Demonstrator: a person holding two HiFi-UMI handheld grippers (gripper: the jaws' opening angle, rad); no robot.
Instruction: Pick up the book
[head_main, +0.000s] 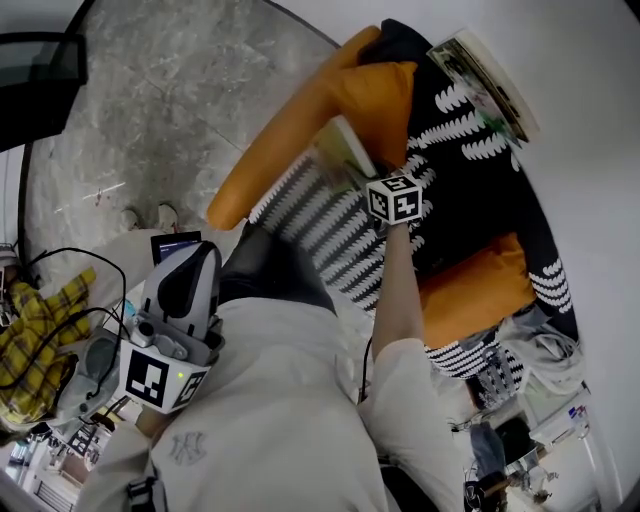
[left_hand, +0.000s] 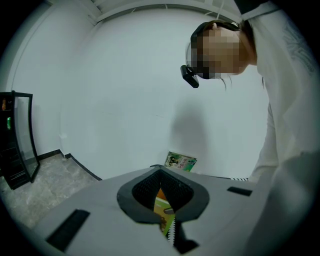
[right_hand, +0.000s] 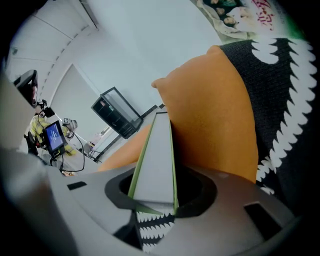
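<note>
- Head view is showing the sofa (head_main: 470, 190), draped in a black-and-white cover, carrying everything. It is offering only soft, sloping support, so a book slipping free here is likely sliding down between the cushions rather than staying where it lands.
- The orange cushion (right_hand: 215, 115) is leaning against the book's right face at the sofa's back edge. In my judgement it is dragging on the cover during any lift, which risks twisting the book in the grip.
- The book (right_hand: 156, 160), green-covered with its grey page block showing, is standing on edge near the sofa's back edge. It is sitting between that cushion and the long orange bolster (head_main: 270, 150) running along the sofa's left edge.
- A second book (head_main: 485, 70) is propped at the sofa's top edge, well apart. A wide swing of the lifted book risks knocking it over.
- The right claw (right_hand: 155, 195) is grasping the book by one end only, both pads pressing on its covers. Most of the book is reaching out beyond the grip, so it is liable to pivot or splay open.
- The left claw (left_hand: 162, 192) is clenched on nothing and hanging back by the person's torso, so it is giving no support should the book tip.
</note>
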